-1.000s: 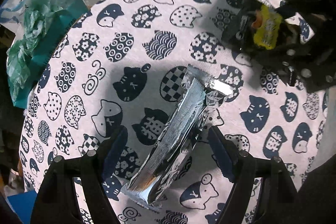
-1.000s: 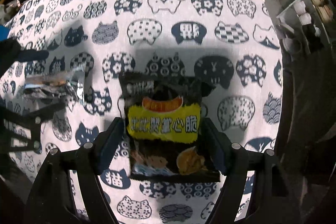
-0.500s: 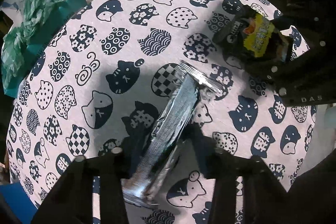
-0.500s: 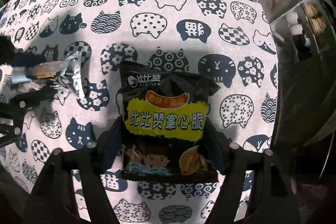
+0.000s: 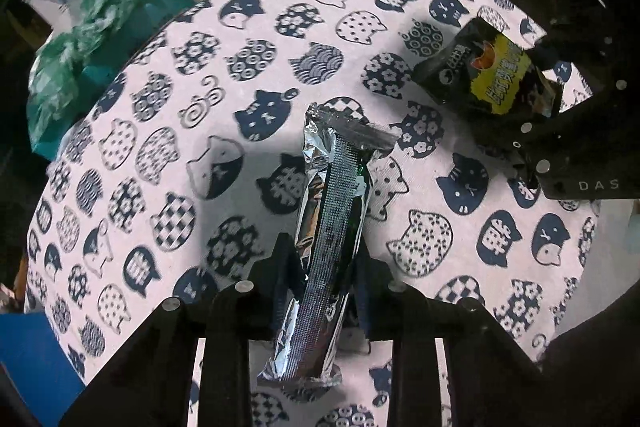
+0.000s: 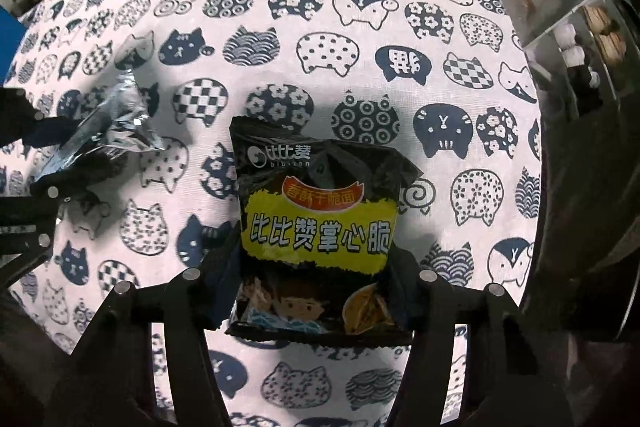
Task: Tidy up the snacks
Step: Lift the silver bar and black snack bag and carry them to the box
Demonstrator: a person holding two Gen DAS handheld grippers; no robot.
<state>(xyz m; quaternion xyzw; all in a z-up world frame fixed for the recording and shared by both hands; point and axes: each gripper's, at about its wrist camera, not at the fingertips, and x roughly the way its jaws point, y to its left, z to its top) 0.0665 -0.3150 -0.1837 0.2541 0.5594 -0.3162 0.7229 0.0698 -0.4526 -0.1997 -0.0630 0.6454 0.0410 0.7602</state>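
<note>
My left gripper (image 5: 322, 279) is shut on a long silver foil snack pack (image 5: 334, 227) and holds it lifted above the cat-print tablecloth (image 5: 200, 131). My right gripper (image 6: 316, 275) is shut on a black and yellow snack bag (image 6: 318, 231), also held above the cloth. In the left wrist view the black bag (image 5: 490, 75) and the right gripper's body show at the upper right. In the right wrist view the silver pack (image 6: 108, 131) and the left gripper's dark body show at the left edge.
A green and teal plastic bag (image 5: 92, 39) lies beyond the table's far left edge. A blue object (image 5: 24, 359) sits at the lower left. Shelving with small items (image 6: 588, 47) stands past the table's right edge.
My left gripper closed on the silver pack and raised it. My right gripper closed on the black bag and lifted it. Both views have pulled back from the cloth.
</note>
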